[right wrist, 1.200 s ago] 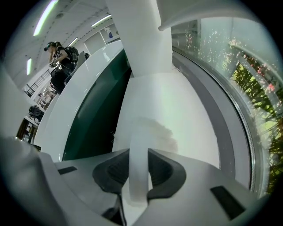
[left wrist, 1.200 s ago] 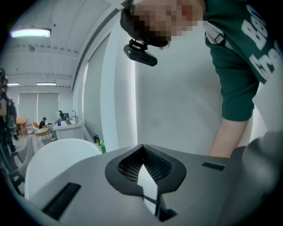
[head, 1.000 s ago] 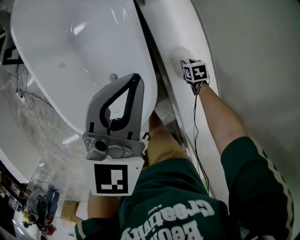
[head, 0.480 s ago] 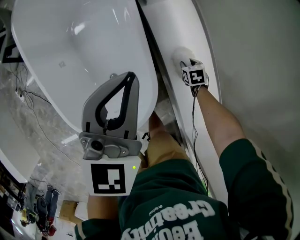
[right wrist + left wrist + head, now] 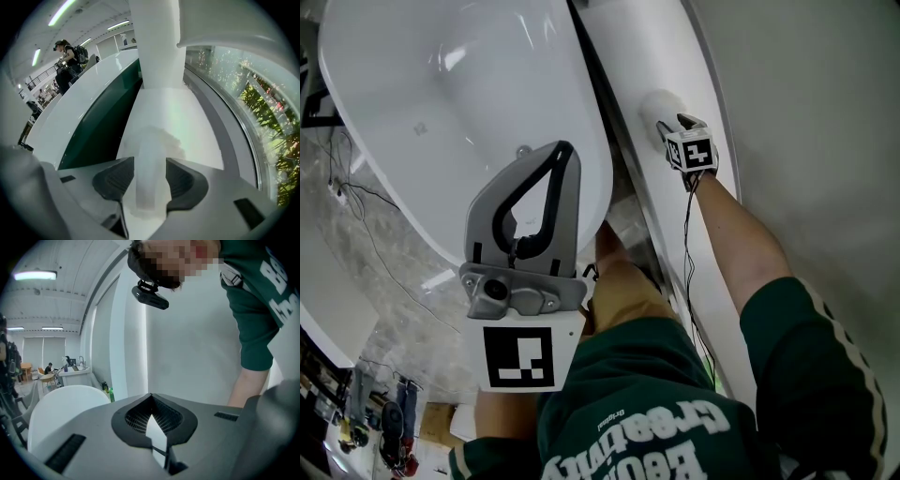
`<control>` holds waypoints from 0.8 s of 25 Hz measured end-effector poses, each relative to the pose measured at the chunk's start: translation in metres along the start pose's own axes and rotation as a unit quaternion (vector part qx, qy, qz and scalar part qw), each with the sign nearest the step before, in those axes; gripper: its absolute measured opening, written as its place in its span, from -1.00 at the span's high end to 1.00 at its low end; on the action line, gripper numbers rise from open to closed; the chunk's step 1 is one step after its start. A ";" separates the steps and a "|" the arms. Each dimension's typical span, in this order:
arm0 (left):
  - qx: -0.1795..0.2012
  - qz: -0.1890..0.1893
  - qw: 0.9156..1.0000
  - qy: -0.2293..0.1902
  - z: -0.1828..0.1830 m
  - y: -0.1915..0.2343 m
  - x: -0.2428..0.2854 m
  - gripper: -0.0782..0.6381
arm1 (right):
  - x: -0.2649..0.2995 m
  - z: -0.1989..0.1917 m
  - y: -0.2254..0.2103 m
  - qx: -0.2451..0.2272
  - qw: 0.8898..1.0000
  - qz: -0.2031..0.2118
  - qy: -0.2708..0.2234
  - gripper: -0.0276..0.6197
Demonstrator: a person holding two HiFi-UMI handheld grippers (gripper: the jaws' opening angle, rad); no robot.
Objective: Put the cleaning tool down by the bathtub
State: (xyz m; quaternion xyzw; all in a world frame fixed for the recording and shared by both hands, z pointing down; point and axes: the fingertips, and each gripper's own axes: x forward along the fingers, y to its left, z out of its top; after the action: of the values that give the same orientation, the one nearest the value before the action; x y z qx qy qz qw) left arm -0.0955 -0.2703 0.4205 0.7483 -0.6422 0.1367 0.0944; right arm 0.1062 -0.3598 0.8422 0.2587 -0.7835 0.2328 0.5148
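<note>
1. The white cleaning tool (image 5: 659, 111) is pictured on the white ledge (image 5: 623, 56) that runs along the right-hand rim of the bathtub (image 5: 441, 103). In the head view it is seen toward the far part of that ledge, apart from the tub's rim.
2. The jaws of the right gripper (image 5: 150, 164) have just been spread wide. The tool's pale handle (image 5: 149, 187) is seen standing between them, with a dark ribbed pad (image 5: 115, 180) just beside it on either side. No squeeze on the handle can be made out, so the tool is taken as released.
3. The right gripper is pointed steeply down at the ledge, and the person's bare forearm (image 5: 741, 234) is stretched out toward it from a green sleeve.
4. The left gripper (image 5: 150, 398) is held in the foreground above the bathtub's near rim, well apart from the tool. Its jaws are brought together at the tips and nothing is carried between them.
5. A white column (image 5: 159, 42) is shown rising from the ledge beyond the tool, and a dark gap is seen between ledge and tub.
6. A marbled floor (image 5: 366, 272) with thin cables (image 5: 380, 225) trailing across it is shown left of the bathtub.
</note>
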 end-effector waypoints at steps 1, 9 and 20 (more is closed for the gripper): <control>-0.001 0.001 1.000 0.001 0.000 0.001 0.000 0.77 | 0.000 -0.001 0.001 0.000 1.000 0.002 0.001 0.27; -0.008 0.006 1.000 0.002 -0.002 -0.001 -0.006 0.77 | -0.006 0.003 0.002 -0.006 1.000 -0.005 -0.006 0.27; -0.009 0.003 1.000 0.000 -0.003 -0.007 -0.013 0.77 | -0.006 0.003 0.005 -0.004 1.000 -0.001 -0.015 0.27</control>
State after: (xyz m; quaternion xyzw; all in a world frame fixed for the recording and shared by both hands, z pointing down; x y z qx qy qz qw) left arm -0.0906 -0.2563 0.4191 0.7453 -0.6459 0.1310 0.1006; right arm 0.1033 -0.3568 0.8352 0.2609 -0.7916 0.2248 0.5047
